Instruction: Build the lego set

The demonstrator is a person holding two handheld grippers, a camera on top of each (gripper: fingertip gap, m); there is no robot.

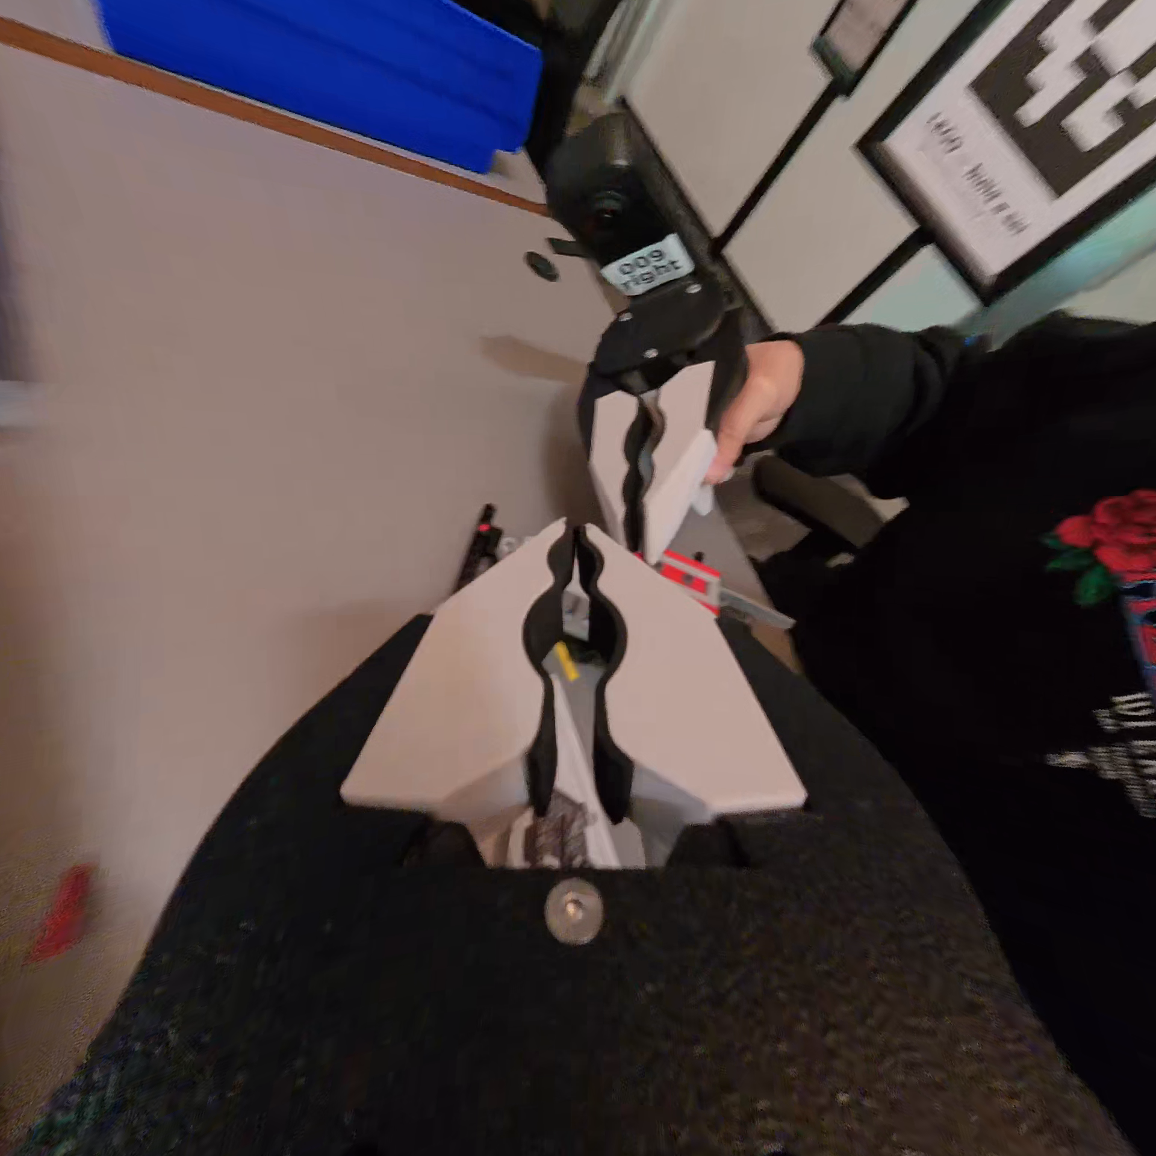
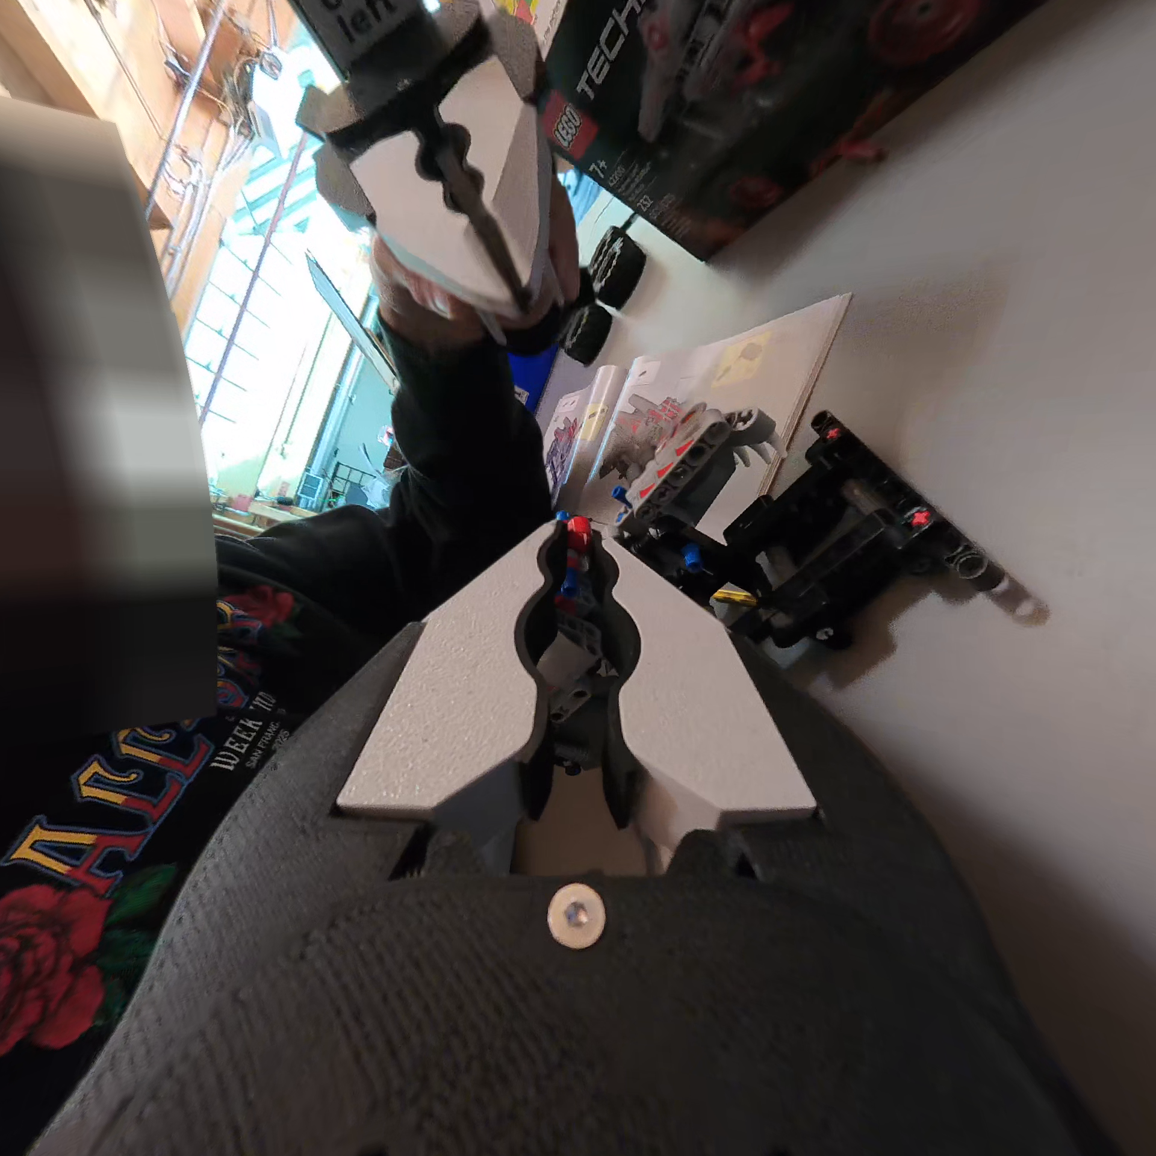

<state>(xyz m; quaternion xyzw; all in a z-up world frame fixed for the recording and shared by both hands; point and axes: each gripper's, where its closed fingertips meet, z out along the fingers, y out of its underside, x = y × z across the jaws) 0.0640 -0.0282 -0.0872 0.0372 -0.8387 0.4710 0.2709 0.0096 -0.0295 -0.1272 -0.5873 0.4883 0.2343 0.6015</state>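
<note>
My right gripper (image 2: 577, 533) is shut on a small red, blue and grey lego part (image 2: 578, 528), whose red end shows between the tips. It also shows in the left wrist view (image 1: 637, 543), above a red striped lego part (image 1: 683, 572). My left gripper (image 1: 575, 532) is shut with nothing in it. It is raised in the air in the right wrist view (image 2: 519, 303). A black lego chassis (image 2: 844, 550) lies on the white table (image 2: 1001, 313). A grey and red lego subassembly (image 2: 682, 463) rests beside it on the open instruction booklet (image 2: 769, 369).
The lego box (image 2: 750, 94) stands at the back of the table, with two black wheels (image 2: 616, 263) near it. A blue bin (image 1: 325, 69) sits beyond the table's far edge. A person in a dark printed top (image 1: 1001, 625) is close to the table edge. One gripper's finger ends stand about 7 cm off the other's.
</note>
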